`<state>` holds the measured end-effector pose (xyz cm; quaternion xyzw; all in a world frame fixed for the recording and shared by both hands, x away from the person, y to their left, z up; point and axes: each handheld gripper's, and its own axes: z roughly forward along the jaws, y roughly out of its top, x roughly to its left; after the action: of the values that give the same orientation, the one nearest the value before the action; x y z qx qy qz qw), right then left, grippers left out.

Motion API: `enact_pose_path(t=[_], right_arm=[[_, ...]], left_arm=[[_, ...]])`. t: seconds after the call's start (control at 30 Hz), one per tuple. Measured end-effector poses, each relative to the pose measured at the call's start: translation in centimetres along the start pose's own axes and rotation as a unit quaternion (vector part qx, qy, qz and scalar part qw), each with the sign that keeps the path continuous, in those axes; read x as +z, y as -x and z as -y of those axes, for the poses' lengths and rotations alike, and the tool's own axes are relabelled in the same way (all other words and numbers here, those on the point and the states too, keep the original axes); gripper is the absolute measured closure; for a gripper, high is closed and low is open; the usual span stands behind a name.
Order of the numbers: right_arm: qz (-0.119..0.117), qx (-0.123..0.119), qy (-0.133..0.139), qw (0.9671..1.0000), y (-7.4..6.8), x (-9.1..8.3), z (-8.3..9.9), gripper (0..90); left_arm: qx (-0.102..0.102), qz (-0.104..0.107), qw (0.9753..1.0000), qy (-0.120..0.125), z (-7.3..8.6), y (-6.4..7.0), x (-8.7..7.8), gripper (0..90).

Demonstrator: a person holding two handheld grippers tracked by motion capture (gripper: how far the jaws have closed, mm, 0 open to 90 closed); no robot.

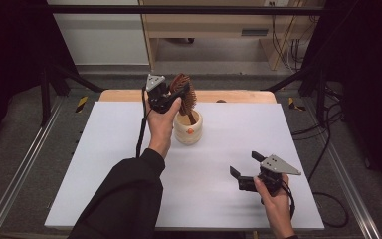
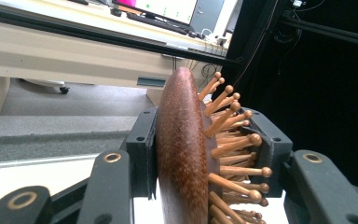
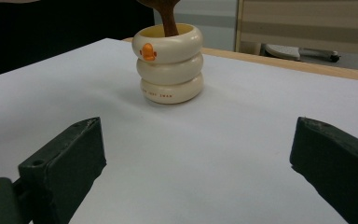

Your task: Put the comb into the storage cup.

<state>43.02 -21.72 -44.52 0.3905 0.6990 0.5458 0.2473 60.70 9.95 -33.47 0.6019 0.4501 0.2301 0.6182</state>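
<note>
Left hand-held gripper (image 1: 175, 94) pinches a wooden hairbrush (image 1: 185, 94) standing handle-down in the cream cup (image 1: 188, 128) near the table's (image 1: 129, 149) far edge; keep it vertical; right hand-held gripper (image 1: 246, 169) spread, idle.

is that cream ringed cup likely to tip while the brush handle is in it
Possibly. The cup looks small and probably light, and the left gripper clamps the wooden hairbrush by its head, so the handle could lever the rim sideways. Its base looks as wide as its top, which should help. The right gripper is open and apart, not steadying it.
</note>
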Motion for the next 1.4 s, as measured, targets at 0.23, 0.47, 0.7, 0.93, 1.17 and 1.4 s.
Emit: enact_pose_path(t=[0.23,0.47,0.7,0.93,1.17,1.4], right_arm=[[0.000,-0.001,-0.001,1.0000,0.0,0.0,0.0,3.3],[0.000,-0.001,-0.001,1.0000,0.0,0.0,0.0,3.3],[-0.002,-0.001,-0.002,1.0000,0.0,0.1,0.0,3.3],[-0.002,-0.001,-0.002,1.0000,0.0,0.0,0.0,3.3],[-0.001,-0.001,-0.002,1.0000,0.0,0.1,0.0,3.3],[-0.002,0.000,-0.003,1.0000,0.0,0.0,0.0,3.3]], left_arm=[[0.000,-0.002,1.0000,-0.002,0.2,-0.1,0.1,51.3],[-0.004,-0.005,1.0000,-0.006,0.7,-0.4,0.1,51.3],[-0.004,-0.005,1.0000,-0.007,1.0,-0.4,0.2,51.3],[-0.006,-0.002,0.9999,-0.008,1.1,-0.3,0.4,51.3],[-0.008,-0.002,0.9999,-0.009,1.4,-0.3,0.5,51.3],[-0.011,-0.002,0.9999,-0.011,1.7,-0.4,0.5,51.2]])
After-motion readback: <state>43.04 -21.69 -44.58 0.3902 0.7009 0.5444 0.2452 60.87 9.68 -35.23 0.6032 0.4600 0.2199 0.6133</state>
